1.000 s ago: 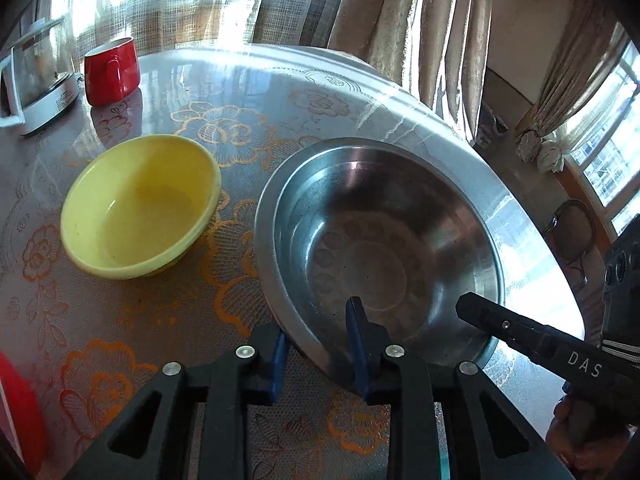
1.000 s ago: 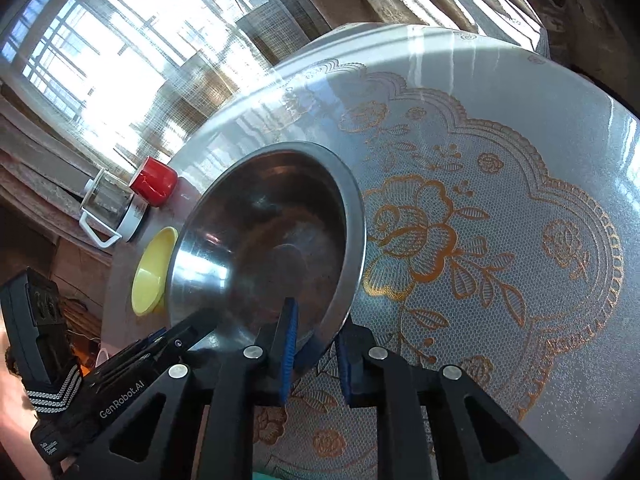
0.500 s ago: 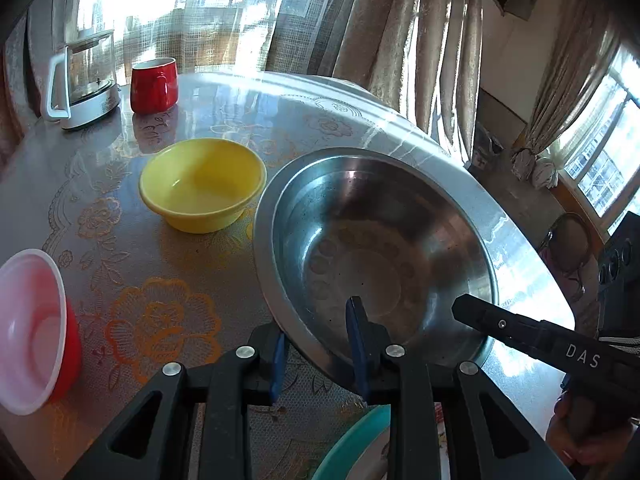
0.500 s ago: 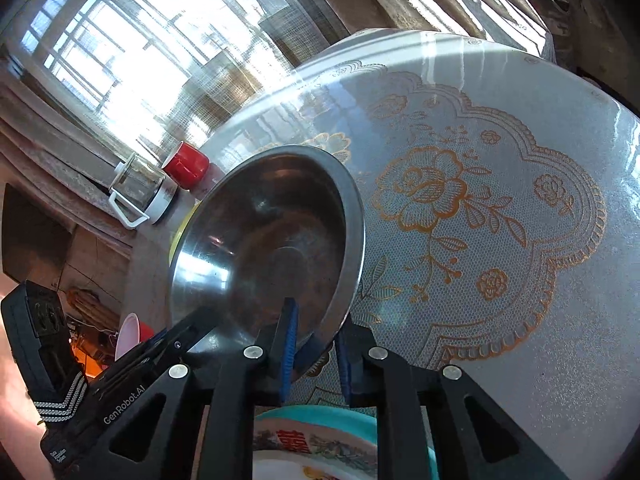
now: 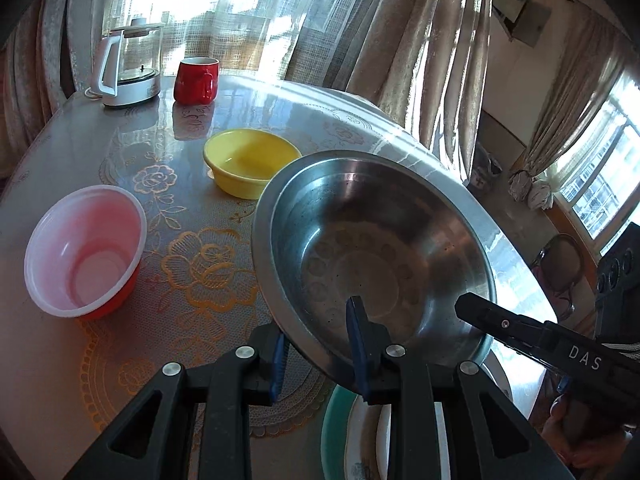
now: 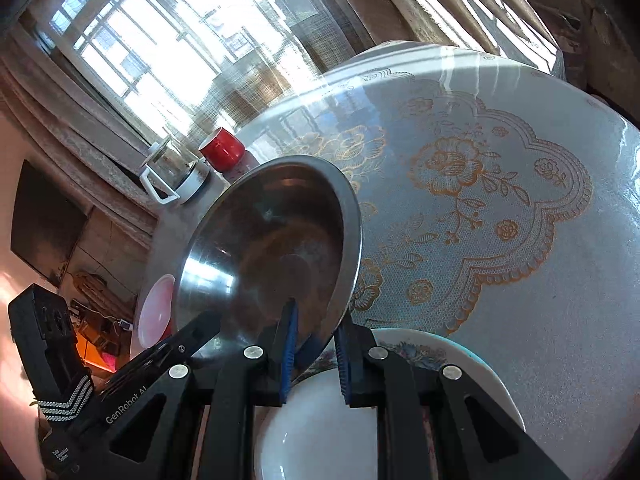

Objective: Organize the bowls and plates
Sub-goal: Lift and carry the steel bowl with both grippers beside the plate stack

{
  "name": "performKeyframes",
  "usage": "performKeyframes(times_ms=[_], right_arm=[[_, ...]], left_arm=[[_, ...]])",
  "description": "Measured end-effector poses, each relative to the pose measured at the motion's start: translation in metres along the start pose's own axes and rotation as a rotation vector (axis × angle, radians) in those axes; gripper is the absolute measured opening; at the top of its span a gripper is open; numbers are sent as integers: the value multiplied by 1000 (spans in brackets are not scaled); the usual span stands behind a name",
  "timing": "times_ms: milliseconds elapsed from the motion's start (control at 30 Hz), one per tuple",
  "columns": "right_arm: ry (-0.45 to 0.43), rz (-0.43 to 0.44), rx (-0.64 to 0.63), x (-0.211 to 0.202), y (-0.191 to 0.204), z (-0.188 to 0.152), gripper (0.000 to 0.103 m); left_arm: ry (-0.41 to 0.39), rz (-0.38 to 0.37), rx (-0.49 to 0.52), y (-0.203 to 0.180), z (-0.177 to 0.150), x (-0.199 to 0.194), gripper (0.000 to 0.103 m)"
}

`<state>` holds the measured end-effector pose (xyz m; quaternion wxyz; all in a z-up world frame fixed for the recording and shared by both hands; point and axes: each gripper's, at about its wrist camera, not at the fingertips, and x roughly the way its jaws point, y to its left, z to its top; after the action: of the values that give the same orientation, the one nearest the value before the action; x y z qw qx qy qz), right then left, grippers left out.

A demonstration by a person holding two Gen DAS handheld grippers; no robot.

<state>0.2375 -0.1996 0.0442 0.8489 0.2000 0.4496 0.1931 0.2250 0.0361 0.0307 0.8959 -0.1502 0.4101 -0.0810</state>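
Both tools, left [image 5: 320, 342] and right [image 6: 316, 350], grip the steel bowl [image 5: 372, 256] above a plate [image 6: 460, 354]; yellow bowl [image 5: 250, 160] and pink bowl [image 5: 82, 248] wait ahead, unstacked.

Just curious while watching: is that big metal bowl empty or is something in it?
Empty. The steel bowl, held by its rim, shows only bare, shiny metal inside in both views.

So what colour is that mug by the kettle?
Red; the mug shows best in the left wrist view.
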Motion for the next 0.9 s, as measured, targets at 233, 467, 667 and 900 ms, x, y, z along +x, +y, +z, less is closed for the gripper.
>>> performKeyframes(times_ms=[233, 467, 667, 900], right_arm=[[4, 20, -5, -5, 14, -21, 18], [11, 35, -7, -7, 20, -35, 18], [7, 28, -41, -10, 32, -44, 18], [15, 29, -89, -14, 49, -60, 18]], left_arm=[[-3, 7, -8, 13, -22, -21, 28], [-5, 9, -16, 21, -37, -34, 29], [-1, 4, -25, 30, -43, -44, 29], [2, 1, -38, 44, -56, -60, 29]])
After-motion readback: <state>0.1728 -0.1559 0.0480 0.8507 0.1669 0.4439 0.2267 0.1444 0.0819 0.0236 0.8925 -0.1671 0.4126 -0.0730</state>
